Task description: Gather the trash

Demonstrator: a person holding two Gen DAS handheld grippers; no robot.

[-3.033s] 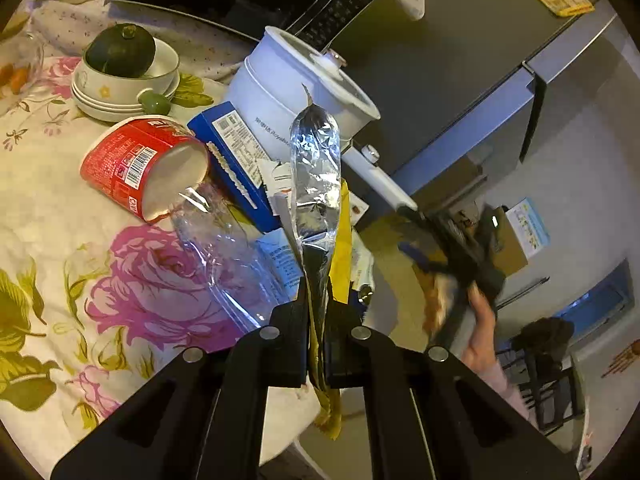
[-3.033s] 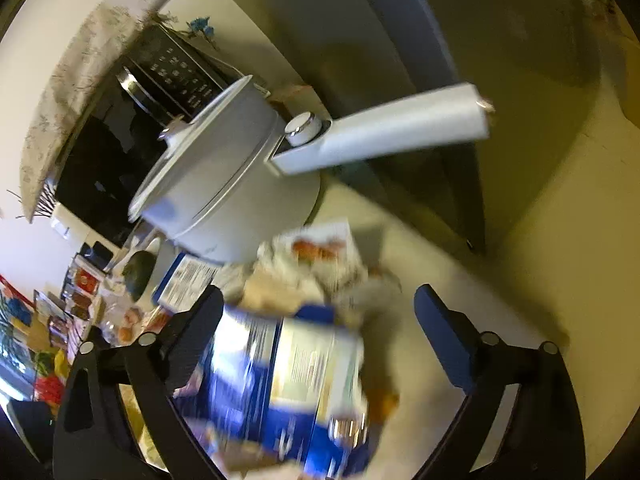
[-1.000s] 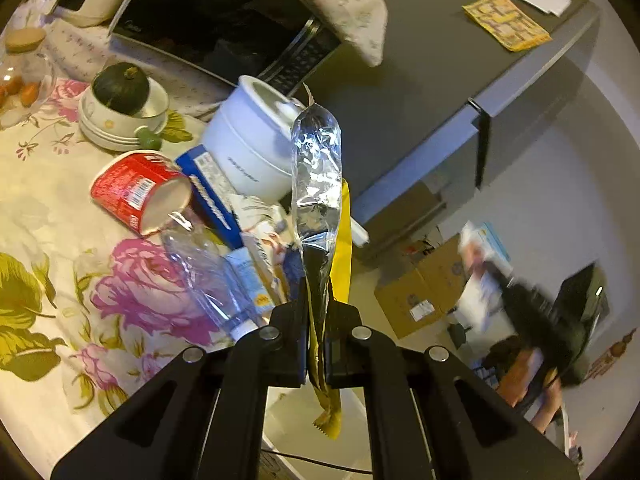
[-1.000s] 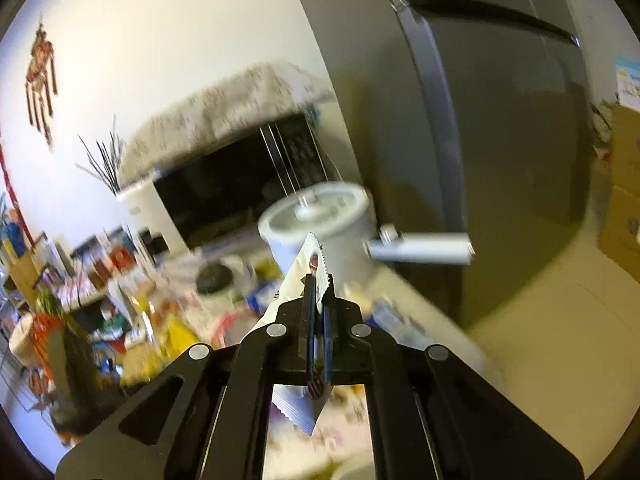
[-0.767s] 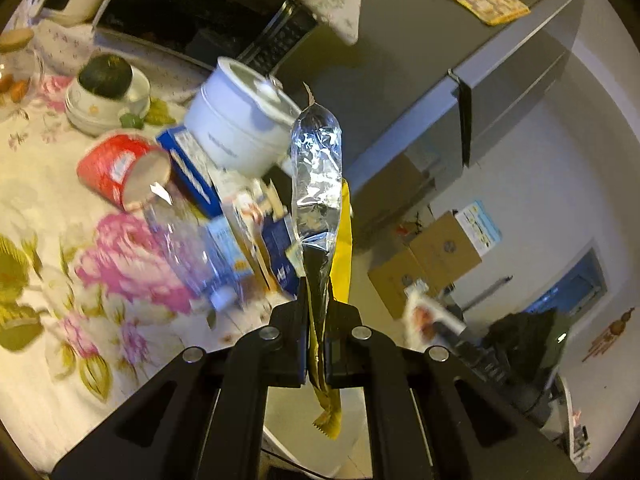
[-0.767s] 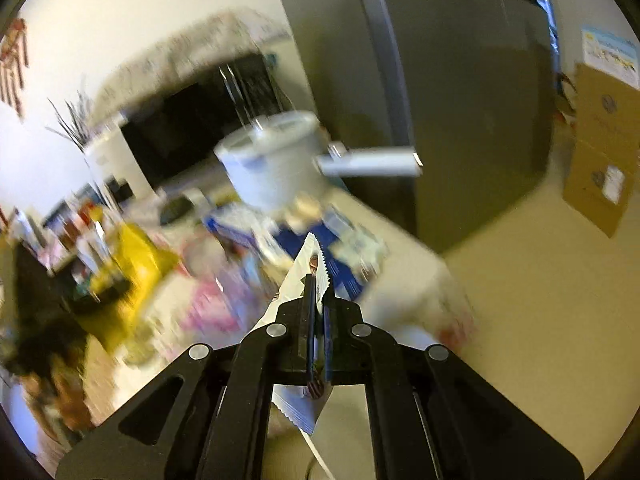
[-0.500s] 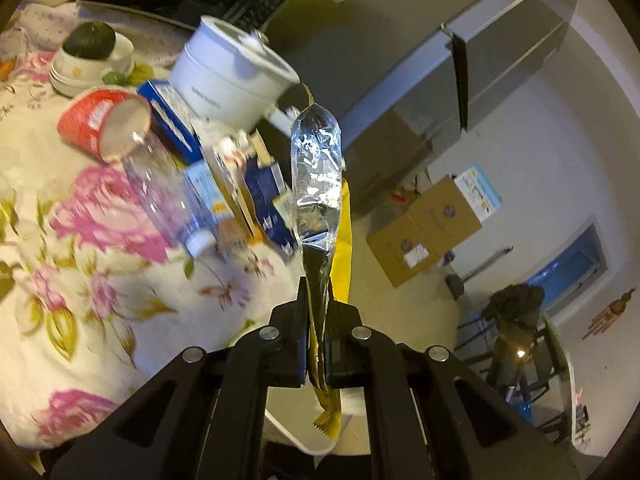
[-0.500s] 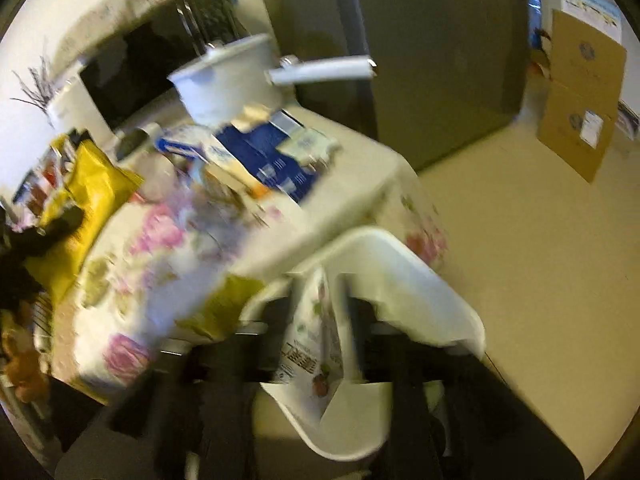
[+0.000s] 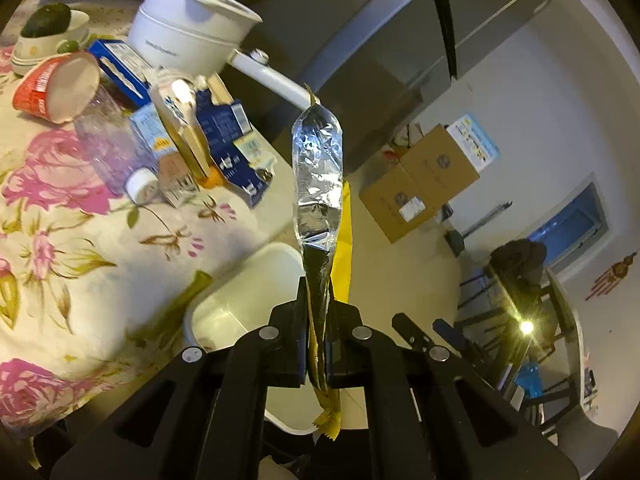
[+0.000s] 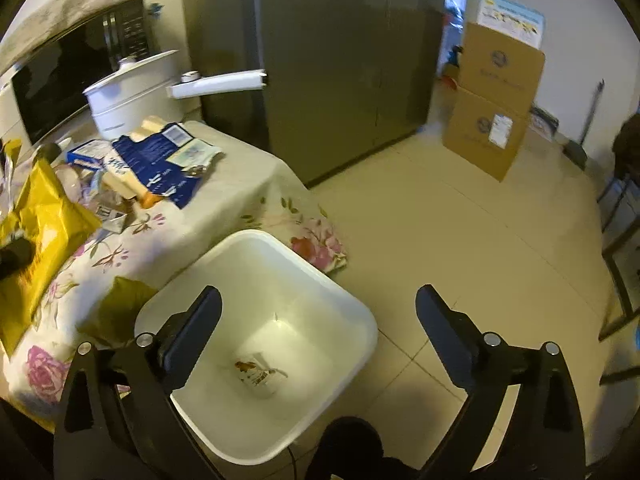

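My left gripper is shut on a yellow snack bag with a silver foil inside, held upright above the white trash bin beside the table. The same bag shows yellow at the left of the right wrist view. My right gripper is open and empty, right above the white bin. A small printed wrapper lies on the bin's bottom.
On the floral tablecloth lie a red cup, a crushed clear bottle, blue cartons and a white pot with a long handle. A grey fridge and cardboard boxes stand beyond.
My right gripper has opened and let its wrapper fall into the bin. Both grippers have swung from the table over to the bin; the left still holds its bag.
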